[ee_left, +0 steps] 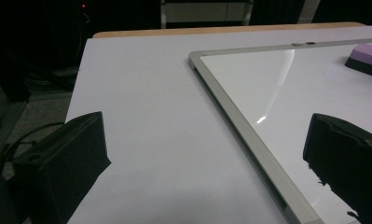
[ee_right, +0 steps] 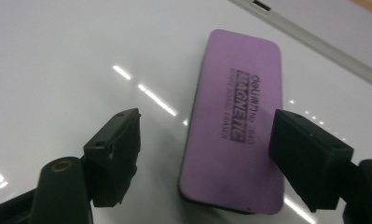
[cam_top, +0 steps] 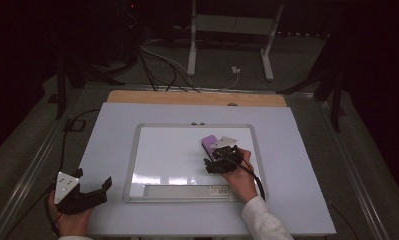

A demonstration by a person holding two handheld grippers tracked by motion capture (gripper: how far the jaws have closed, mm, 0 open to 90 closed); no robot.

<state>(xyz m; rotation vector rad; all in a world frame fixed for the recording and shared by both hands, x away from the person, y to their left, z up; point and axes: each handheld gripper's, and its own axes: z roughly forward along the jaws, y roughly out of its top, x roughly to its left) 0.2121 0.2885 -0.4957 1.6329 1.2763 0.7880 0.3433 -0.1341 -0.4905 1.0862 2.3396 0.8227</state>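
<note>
Purple magnetic whiteboard eraser [ee_right: 237,126] is lying flat on the whiteboard [ee_right: 58,56], printed face up, and it sits right between the two jaws of the right gripper [ee_right: 204,149]. The jaws stand apart on either side of it: the one at the right of the right gripper view sits at the eraser's long edge, though I can't tell if it touches, and the other has a clear strip of bare board between it and the eraser. So nothing's clamped yet. The eraser's far end pokes out well past the jaw tips, toward the board's grey frame [ee_right: 314,39].

In the high view the right gripper [cam_top: 218,161] is over the right-hand part of the whiteboard [cam_top: 172,155], with the eraser [cam_top: 209,142] just ahead of it. Behind the hand, along the board's near edge, there's a long pale tray [cam_top: 187,190].

The left gripper [cam_top: 94,192] rests way off to the side on the white surface [cam_top: 112,125], outside the board's frame, jaws wide apart with nothing in them. From its own camera the eraser [ee_left: 368,58] shows far off on the board, well ahead and to the right.
</note>
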